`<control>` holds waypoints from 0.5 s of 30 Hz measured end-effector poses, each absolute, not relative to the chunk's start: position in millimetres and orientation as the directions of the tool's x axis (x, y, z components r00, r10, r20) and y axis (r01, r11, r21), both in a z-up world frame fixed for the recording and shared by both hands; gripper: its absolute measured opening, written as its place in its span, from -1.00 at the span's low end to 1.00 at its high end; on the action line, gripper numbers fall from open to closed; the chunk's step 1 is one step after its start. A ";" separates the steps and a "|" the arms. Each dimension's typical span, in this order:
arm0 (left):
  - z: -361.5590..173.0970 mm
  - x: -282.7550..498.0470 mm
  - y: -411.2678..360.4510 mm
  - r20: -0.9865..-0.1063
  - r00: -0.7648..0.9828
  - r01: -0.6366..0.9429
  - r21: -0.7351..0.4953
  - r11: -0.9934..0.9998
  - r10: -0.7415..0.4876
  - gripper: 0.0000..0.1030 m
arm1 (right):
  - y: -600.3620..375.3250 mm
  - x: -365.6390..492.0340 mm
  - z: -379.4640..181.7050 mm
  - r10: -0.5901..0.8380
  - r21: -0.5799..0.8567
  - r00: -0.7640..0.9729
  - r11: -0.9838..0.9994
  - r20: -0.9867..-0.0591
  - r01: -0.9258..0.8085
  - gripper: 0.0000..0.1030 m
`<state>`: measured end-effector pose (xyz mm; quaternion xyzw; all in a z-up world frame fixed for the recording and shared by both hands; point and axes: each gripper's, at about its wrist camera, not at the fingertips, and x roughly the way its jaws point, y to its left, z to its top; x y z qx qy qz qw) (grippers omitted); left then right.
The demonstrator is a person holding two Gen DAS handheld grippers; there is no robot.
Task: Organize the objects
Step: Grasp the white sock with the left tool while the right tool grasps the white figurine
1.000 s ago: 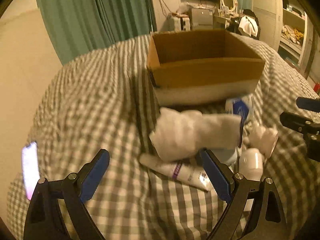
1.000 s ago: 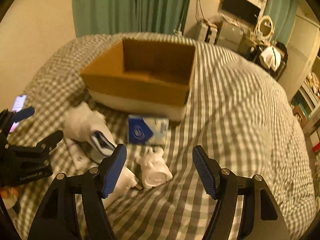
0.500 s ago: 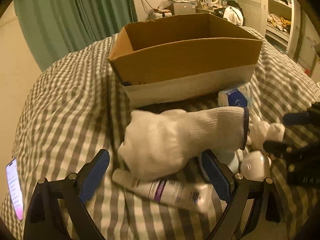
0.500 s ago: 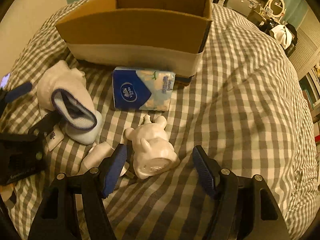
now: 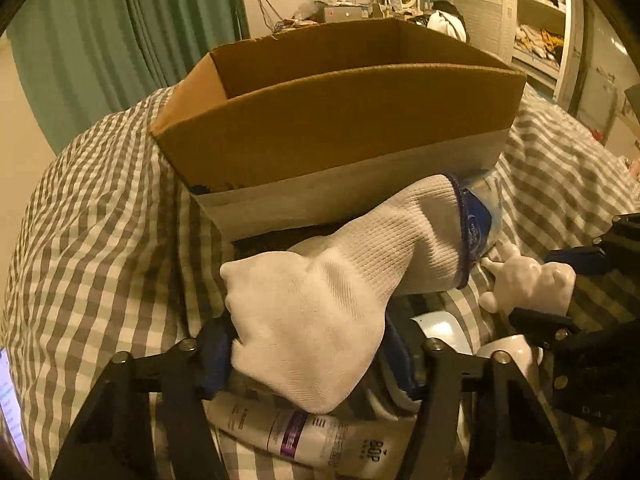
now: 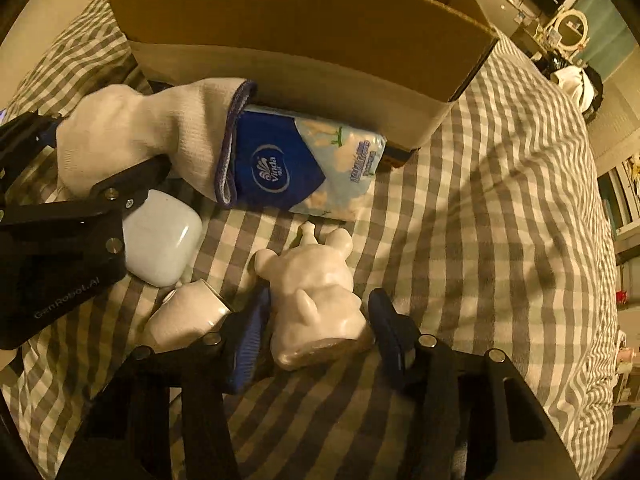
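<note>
An open cardboard box [image 5: 340, 120] stands on the checked bedspread [image 5: 100, 240]; it also shows in the right wrist view [image 6: 304, 28]. My left gripper [image 5: 308, 354] is shut on a white sock [image 5: 340, 288] with a blue cuff, just in front of the box. The sock [image 6: 152, 132] and left gripper [image 6: 60, 216] also show in the right wrist view. My right gripper [image 6: 316, 336] is closed around a white animal figurine [image 6: 316, 292], its pads touching both sides. The figurine [image 5: 528, 284] lies right of the sock.
A blue tissue pack [image 6: 304, 164] lies against the box front. A white earbud case [image 6: 160, 236] and a white cup-like object [image 6: 188, 316] lie left of the figurine. A cream tube [image 5: 316, 440] lies under the sock. A lit phone [image 5: 10, 412] lies far left.
Both grippers moved forward and down and closed: the left onto the sock, the right onto the figurine. The box looms nearer.
</note>
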<state>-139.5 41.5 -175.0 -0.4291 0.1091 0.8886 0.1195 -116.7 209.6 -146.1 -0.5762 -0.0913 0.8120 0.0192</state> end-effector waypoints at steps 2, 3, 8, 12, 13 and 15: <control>-171.5 -133.3 37.1 -0.788 -0.604 -0.294 0.080 -0.953 0.120 0.16 | 208.9 -112.5 -141.4 0.135 -0.172 -0.358 -0.982 -0.924 0.075 -0.04; -170.0 -130.4 36.1 -0.787 -0.606 -0.291 0.082 -0.953 0.117 0.13 | 208.1 -110.1 -138.6 0.140 -0.179 -0.371 -0.981 -0.918 0.074 -0.04; -154.3 -113.7 24.0 -0.776 -0.627 -0.238 0.102 -0.966 0.073 0.07 | 206.1 -102.8 -125.8 0.130 -0.179 -0.422 -0.981 -0.897 0.077 -0.06; -138.0 -103.9 15.2 -0.779 -0.623 -0.211 0.083 -0.974 0.069 0.06 | 205.8 -97.3 -111.4 0.114 -0.166 -0.454 -0.983 -0.884 0.076 -0.06; -132.7 -99.6 12.1 -0.776 -0.626 -0.205 0.074 -0.976 0.072 0.06 | 207.0 -95.0 -107.9 0.113 -0.166 -0.467 -0.983 -0.877 0.074 -0.06; -125.6 -97.6 8.8 -0.772 -0.632 -0.199 0.074 -0.977 0.070 0.06 | 204.9 -97.5 -99.9 0.105 -0.159 -0.487 -0.985 -0.867 0.071 -0.06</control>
